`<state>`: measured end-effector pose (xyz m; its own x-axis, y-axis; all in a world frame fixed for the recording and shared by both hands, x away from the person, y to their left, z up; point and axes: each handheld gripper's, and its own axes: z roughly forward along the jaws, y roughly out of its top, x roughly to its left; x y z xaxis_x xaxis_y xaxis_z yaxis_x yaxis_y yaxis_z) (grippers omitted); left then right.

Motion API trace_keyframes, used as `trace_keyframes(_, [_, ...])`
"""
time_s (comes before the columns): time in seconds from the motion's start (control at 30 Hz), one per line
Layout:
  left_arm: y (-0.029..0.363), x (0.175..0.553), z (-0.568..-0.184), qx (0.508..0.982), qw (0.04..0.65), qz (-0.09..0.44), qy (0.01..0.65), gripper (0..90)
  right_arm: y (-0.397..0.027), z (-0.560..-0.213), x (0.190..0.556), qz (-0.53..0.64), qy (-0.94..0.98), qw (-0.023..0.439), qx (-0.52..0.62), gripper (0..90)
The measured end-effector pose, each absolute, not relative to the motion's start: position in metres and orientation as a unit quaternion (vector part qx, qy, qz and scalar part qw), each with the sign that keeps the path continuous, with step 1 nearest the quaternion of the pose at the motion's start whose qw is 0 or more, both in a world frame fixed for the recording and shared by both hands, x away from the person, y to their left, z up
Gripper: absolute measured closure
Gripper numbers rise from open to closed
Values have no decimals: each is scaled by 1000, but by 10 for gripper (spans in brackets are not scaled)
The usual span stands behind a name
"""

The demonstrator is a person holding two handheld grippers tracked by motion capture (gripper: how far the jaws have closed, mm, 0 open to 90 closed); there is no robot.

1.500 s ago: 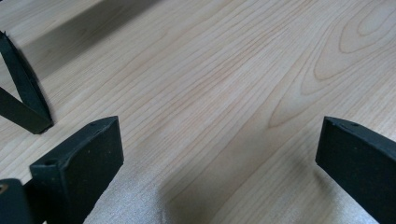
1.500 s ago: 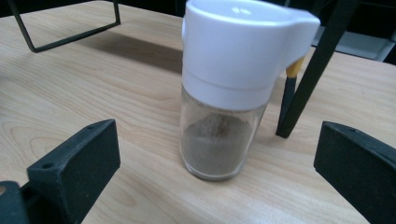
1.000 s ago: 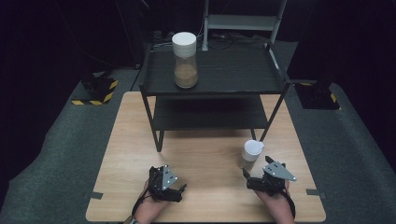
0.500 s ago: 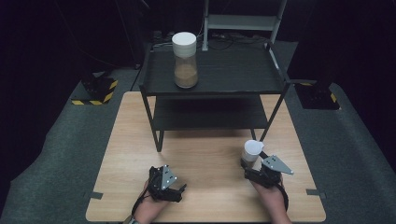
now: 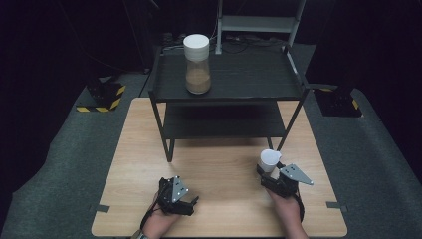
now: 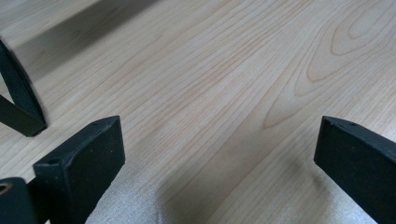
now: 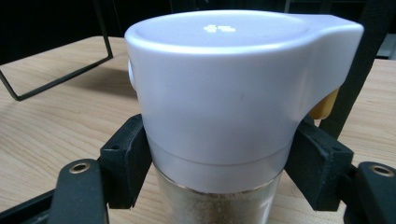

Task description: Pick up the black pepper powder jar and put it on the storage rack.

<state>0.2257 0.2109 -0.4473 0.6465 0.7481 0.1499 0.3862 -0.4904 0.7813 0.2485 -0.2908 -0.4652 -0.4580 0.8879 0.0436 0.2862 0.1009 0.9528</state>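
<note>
A small glass jar [image 5: 269, 159] with a white lid stands on the wooden table [image 5: 219, 164] at the right, near the shelf's front right leg. My right gripper [image 5: 269, 172] has just been closing, and its jaws now press on the jar [image 7: 219, 93] from both sides just under the lid; brown powder shows through the glass. That gripper [image 7: 219, 154] comes at the jar from the near side. My left gripper [image 5: 186, 199] lies low over the table at the front left, open, with bare wood between the jaws of the left gripper [image 6: 219, 135].
A black two-level shelf [image 5: 249, 74] stands across the back half of the table. A taller jar [image 5: 197, 64] with a white lid and brown contents sits on its top level at the left. One shelf leg [image 6: 18, 107] stands close to the left gripper.
My right gripper moved forward and down around the small jar and closed on it. The left gripper stayed where it was.
</note>
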Motion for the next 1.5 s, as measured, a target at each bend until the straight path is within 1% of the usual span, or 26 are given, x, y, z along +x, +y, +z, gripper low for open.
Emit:
trace_keyframes(0.07, [211, 226, -447, 828, 371, 244, 343, 23, -292, -471, 247, 521, 676, 299, 426, 289])
trace_keyframes(0.57, [212, 227, -447, 829, 373, 241, 341, 23, -291, -470, 247, 516, 681, 311, 416, 297])
trace_keyframes(1.5, [214, 229, -447, 831, 376, 233, 338, 23, -295, -447, 220, 539, 678, 323, 382, 298])
